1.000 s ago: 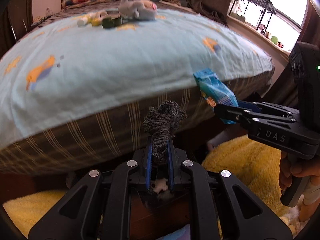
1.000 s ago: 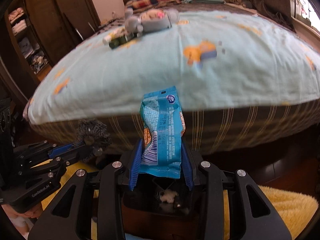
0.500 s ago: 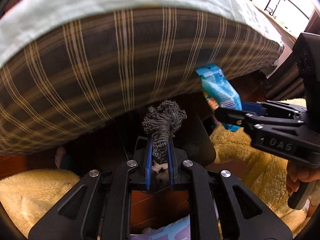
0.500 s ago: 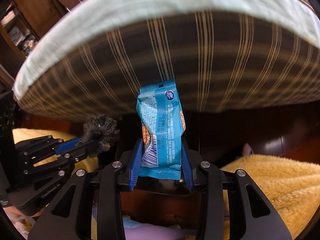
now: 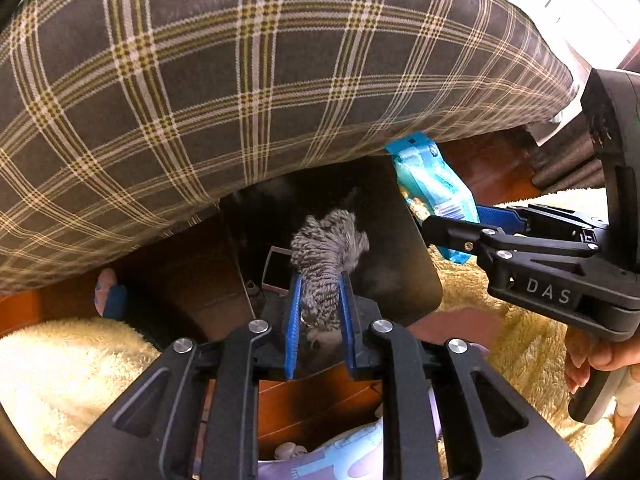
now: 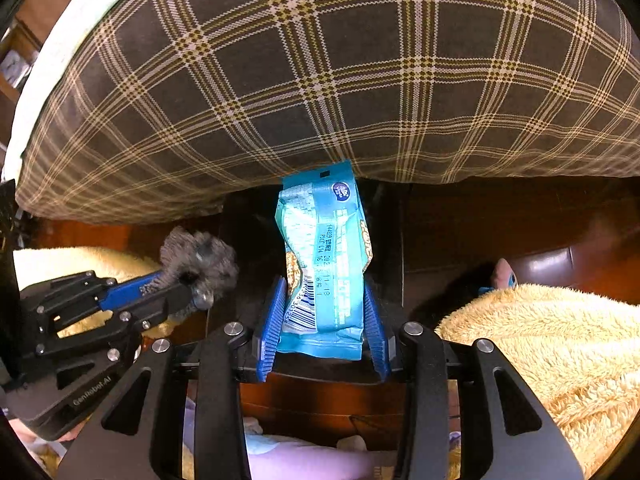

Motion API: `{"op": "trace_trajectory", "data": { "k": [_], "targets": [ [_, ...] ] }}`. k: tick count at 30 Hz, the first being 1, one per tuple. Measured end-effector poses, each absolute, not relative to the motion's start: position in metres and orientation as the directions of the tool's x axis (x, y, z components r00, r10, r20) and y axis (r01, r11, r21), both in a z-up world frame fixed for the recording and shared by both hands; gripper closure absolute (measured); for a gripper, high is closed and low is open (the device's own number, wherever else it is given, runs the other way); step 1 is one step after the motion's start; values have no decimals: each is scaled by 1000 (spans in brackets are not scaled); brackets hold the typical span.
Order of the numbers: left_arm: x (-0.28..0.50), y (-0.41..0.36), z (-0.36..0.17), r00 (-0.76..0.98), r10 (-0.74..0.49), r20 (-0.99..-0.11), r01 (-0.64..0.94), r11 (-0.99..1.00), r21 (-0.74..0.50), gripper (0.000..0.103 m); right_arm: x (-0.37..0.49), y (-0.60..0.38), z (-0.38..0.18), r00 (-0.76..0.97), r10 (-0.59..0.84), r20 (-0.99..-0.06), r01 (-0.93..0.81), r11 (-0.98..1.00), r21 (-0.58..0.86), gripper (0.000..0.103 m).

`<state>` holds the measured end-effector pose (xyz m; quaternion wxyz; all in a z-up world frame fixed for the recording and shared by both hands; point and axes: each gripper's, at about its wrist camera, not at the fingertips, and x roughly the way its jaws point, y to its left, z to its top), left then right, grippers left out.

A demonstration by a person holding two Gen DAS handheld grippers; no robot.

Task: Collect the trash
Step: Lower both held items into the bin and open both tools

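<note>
Fingers of the left gripper (image 5: 320, 312) are pinched on a grey yarn wad (image 5: 326, 256), and those of the right gripper (image 6: 320, 320) clamp a blue snack wrapper (image 6: 322, 264) by its lower end so it stands upright. Both pieces hang over a dark bin (image 5: 384, 240) beside the plaid mattress (image 5: 240, 80), probably lined up for dropping in.

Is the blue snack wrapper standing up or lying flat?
Standing up. The blue snack wrapper rises on end between the right gripper's blue pads, barcode end down.
</note>
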<state>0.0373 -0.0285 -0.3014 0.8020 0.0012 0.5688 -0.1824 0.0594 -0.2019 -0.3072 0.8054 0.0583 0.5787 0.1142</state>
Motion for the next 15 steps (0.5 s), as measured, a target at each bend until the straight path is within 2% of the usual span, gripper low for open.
{"op": "trace_trajectory", "data": {
  "k": [3,5,9,15],
  "targets": [
    [38,-27,-303,284,-293,-913,292,933,-209,80,64,-211,-312,304,249,-919,-106,968,227,60],
    [38,-25,-303,288,-290,-912,286,935,-207,75,66,-213,-315,311,246,-918,-98,969,226,48],
    [40,-21,-299,302,-276,-913,275,942,-193,67,70,-222,-306,331,239,-913,-79,971,225,46],
    [40,-18,-277,357,-239,-903,268,952,-146,44,69,-232,-278,390,238,-889,-58,970,235,29]
  ]
}}
